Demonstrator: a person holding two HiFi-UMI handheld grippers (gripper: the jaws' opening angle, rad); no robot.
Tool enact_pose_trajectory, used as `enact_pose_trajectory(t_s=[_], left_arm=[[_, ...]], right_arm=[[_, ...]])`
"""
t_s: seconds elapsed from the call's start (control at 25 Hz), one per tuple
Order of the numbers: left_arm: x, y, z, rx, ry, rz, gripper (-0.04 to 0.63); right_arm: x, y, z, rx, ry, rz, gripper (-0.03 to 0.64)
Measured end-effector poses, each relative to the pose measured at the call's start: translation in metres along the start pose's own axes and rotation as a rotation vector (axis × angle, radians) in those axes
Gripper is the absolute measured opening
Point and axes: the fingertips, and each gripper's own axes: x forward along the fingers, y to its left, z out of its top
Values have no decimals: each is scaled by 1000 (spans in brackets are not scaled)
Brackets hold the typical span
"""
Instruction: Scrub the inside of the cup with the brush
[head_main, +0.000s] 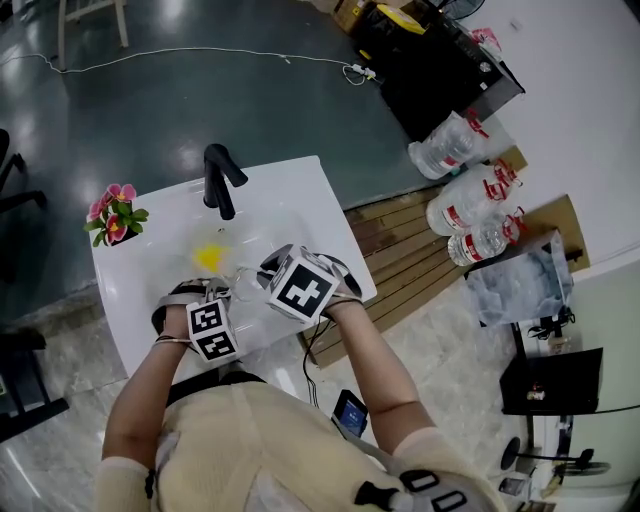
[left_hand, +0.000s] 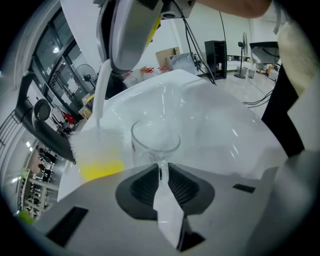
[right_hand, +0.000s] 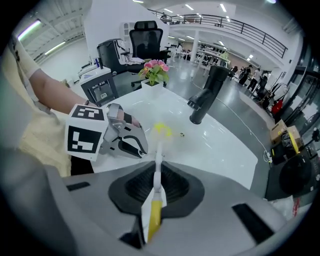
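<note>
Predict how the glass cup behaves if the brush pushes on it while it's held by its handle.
Probably rigid but fragile: the cup is clear, thin-looking glass. Likely to pivot: the left gripper pinches only its narrow handle, so pressure from the brush could twist it in the grip. Possibly slippery: the glass looks smooth.

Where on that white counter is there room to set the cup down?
Bare counter lies right of the faucet, and between faucet and flowers. The near side is crowded with cup and brush.
</note>
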Motion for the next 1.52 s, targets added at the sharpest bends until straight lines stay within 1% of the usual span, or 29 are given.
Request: enact_pose_trajectory(t_s=[0.08, 0.2, 0.32, 0.72, 0.92, 1.08, 1.24, 1.36, 1.52], left_arm=[[-2, 0, 1, 11, 3, 2, 61], [-2, -1, 2, 24, 6, 2, 61], [-2, -2, 2, 26, 6, 1, 61], [-3, -2, 2, 30, -1, -2, 61], [-1, -2, 0, 41, -3, 0, 61], [-1, -1, -1, 26, -7, -5, 61], [-2, 1, -2, 7, -15, -9, 61], [-4, 5, -1, -26, -28, -7, 61], [-2, 7, -4, -86, -39, -26, 60]], right_arm=[[5, 2, -5, -1, 22, 7, 44], [10, 0, -19, -24, 90, -17, 44], [10, -4, -28, -24, 119, -29, 43], [4, -14, -42, 13, 144, -23, 43], [2, -26, -46, 23, 131, -46, 43], [-2, -30, -56, 36, 152, -63, 43], [-2, -29, -59, 48, 128, -67, 44], [-4, -29, -69, 77, 150, -69, 44], [-7, -29, -82, 109, 186, -70, 44]])
